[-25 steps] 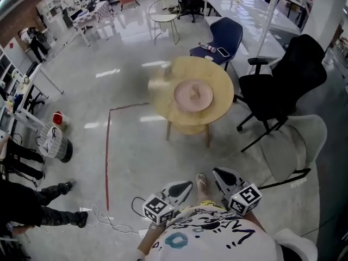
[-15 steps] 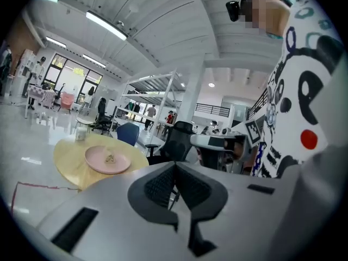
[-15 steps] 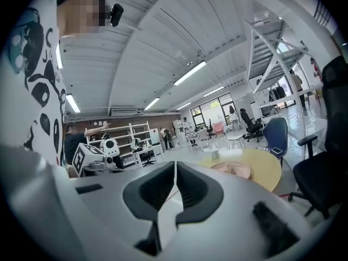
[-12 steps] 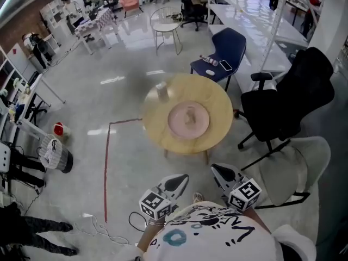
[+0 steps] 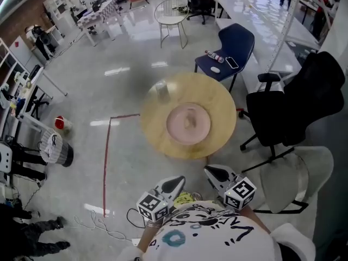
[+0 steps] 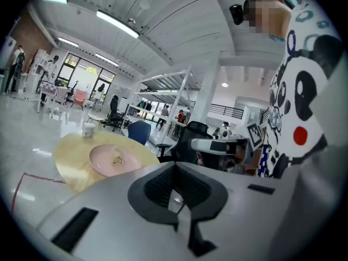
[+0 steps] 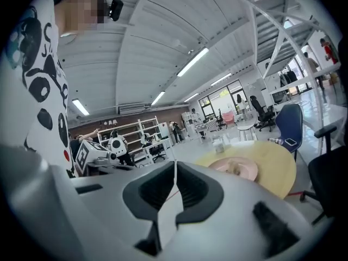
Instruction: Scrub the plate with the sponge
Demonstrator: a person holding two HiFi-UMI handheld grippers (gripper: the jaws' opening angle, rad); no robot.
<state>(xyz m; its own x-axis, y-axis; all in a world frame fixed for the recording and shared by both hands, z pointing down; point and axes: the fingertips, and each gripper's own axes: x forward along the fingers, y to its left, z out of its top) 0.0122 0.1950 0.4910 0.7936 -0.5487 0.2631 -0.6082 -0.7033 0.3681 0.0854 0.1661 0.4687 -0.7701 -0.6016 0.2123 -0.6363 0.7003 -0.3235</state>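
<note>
Round pink plate [image 5: 176,130] on round wooden table [image 5: 218,98] (left gripper [image 5: 181,180], right gripper [image 5: 210,171] closed, empty).

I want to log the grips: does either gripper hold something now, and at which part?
Nothing is held. The left gripper and right gripper are shut and empty.

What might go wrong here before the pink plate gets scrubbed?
The loose cable on the floor near the person might trip them. The black chair stands beside the table and may get bumped. The left gripper and right gripper are shut, holding no sponge.
</note>
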